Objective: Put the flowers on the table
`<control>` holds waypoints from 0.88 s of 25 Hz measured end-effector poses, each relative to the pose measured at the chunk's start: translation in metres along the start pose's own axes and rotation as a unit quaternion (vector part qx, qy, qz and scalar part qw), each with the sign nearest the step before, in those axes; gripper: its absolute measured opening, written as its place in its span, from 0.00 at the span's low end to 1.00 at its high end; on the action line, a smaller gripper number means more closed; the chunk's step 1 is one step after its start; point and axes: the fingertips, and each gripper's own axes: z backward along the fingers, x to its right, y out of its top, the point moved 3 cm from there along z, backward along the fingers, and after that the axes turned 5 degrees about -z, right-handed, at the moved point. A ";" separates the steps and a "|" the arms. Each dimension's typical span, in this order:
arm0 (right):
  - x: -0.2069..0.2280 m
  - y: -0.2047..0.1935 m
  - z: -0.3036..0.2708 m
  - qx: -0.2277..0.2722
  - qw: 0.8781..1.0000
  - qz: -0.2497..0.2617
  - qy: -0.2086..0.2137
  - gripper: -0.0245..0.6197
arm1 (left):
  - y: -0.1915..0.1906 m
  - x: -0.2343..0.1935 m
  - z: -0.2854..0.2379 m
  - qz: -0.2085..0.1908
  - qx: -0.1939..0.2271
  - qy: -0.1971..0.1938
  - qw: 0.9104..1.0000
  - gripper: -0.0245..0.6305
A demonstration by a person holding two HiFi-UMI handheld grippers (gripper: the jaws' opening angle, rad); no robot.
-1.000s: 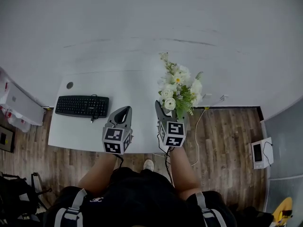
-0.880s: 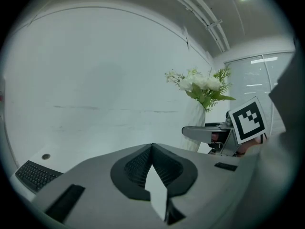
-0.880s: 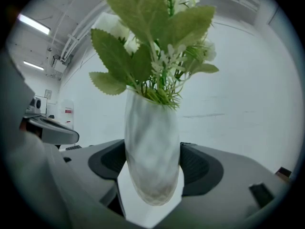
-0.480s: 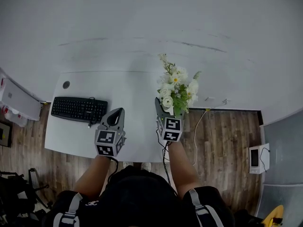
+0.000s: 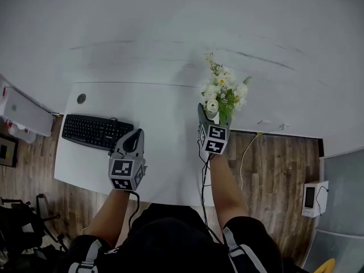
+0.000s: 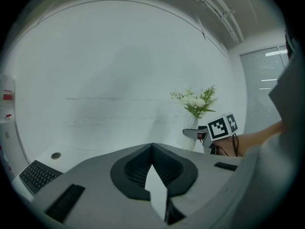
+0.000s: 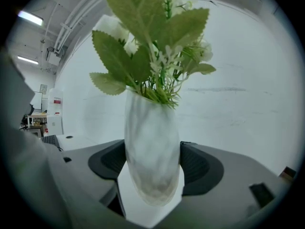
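While the right gripper (image 5: 209,115) clamps the vase (image 7: 152,151), surroundings: keyboard (image 5: 88,131) on tabletop (image 5: 165,107) left side, well apart.
State, left gripper (image 5: 135,141): jaws together, empty.
Hard to tell: whether vase base touches tabletop.
Vase contents: white flowers (image 5: 224,92), upright, over tabletop's far right corner.

White flowers (image 5: 223,90) w/ green leaves, white vase (image 7: 151,151), black keyboard (image 5: 91,131), white table (image 5: 165,118), brown wood-grain floor (image 5: 278,158).

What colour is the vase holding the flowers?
White vase, best seen in the right gripper view.
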 end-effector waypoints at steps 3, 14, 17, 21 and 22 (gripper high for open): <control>0.009 -0.007 -0.032 -0.002 1.000 0.007 0.001 0.59 | -0.004 -0.010 -0.010 0.000 0.004 0.009 1.000 0.05; 0.020 -0.041 -0.100 -0.018 1.000 0.000 -0.002 0.59 | -0.031 -0.018 -0.045 -0.010 -0.028 0.010 0.999 0.05; 0.022 -0.048 -0.105 -0.010 1.000 -0.003 -0.007 0.59 | -0.034 -0.020 -0.049 -0.012 -0.035 0.005 0.999 0.05; 0.026 -0.049 -0.098 0.011 0.999 -0.038 -0.018 0.60 | -0.038 -0.022 -0.049 -0.011 -0.044 0.005 0.999 0.05; 0.027 -0.051 -0.096 0.010 0.999 -0.045 -0.019 0.60 | -0.038 -0.022 -0.049 -0.013 -0.043 0.006 0.999 0.05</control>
